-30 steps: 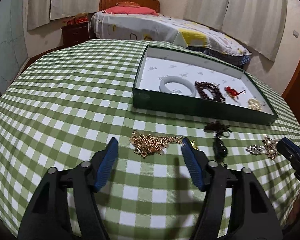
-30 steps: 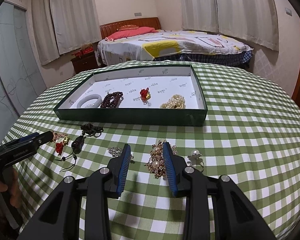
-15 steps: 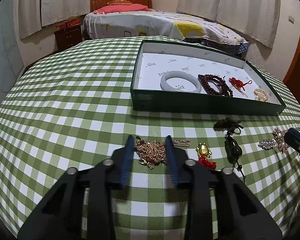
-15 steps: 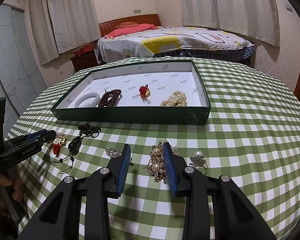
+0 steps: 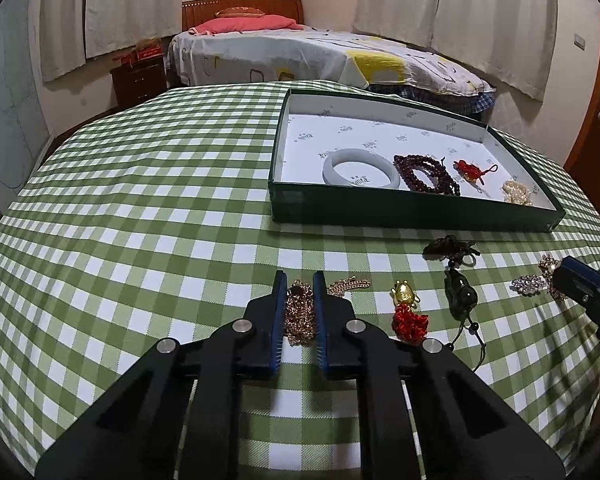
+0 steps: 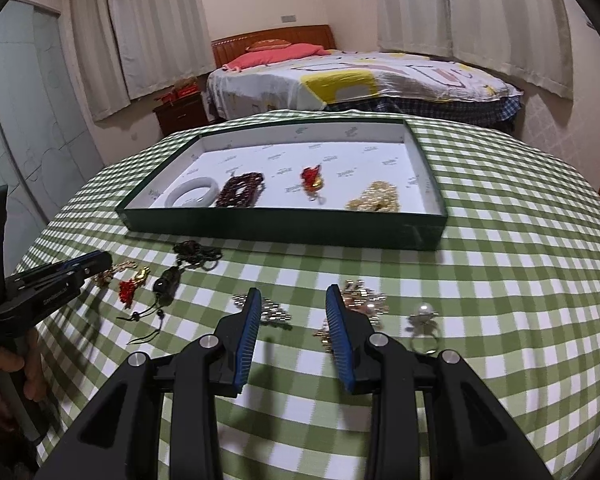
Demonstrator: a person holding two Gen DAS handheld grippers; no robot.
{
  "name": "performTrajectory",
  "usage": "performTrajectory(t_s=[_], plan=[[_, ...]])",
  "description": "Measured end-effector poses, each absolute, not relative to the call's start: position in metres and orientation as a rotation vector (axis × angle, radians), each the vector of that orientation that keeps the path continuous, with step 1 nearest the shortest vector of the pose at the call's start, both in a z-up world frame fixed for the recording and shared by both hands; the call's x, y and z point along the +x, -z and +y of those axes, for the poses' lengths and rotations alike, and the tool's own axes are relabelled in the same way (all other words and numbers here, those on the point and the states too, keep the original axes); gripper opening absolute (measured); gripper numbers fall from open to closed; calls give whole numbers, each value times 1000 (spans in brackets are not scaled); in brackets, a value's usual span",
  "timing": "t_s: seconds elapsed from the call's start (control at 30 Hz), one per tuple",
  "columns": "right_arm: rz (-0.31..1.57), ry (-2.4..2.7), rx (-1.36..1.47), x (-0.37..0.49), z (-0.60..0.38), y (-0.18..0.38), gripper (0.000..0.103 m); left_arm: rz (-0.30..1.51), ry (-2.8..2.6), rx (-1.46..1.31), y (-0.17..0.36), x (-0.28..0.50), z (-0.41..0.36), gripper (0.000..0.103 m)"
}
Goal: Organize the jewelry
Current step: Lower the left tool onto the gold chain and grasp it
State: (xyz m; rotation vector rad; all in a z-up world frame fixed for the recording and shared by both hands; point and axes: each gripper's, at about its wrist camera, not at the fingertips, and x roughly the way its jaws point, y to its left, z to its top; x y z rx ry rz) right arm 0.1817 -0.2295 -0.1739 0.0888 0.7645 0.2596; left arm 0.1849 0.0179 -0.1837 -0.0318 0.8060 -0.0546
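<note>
Jaws of the left gripper [image 5: 298, 280] have just closed on the gold chain [image 5: 299, 312]; right gripper [image 6: 292, 300] jaws stand apart, empty.

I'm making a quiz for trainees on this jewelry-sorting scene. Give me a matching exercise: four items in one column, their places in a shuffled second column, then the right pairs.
Items
1. white bangle
2. gold chain necklace
3. pearl ring
4. dark pendant on a cord

Places
A. on the tablecloth, right of the right gripper
B. inside the green tray
C. between the left gripper pads
D. on the tablecloth, between the two grippers

Pairs: 1-B, 2-C, 3-A, 4-D
</note>
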Motion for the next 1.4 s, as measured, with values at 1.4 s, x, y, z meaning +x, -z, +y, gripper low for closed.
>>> performTrajectory(t_s=[1.4], plan=[[851,-319,31,192,-213,187,16,826,84,-12,189,180,12,15]])
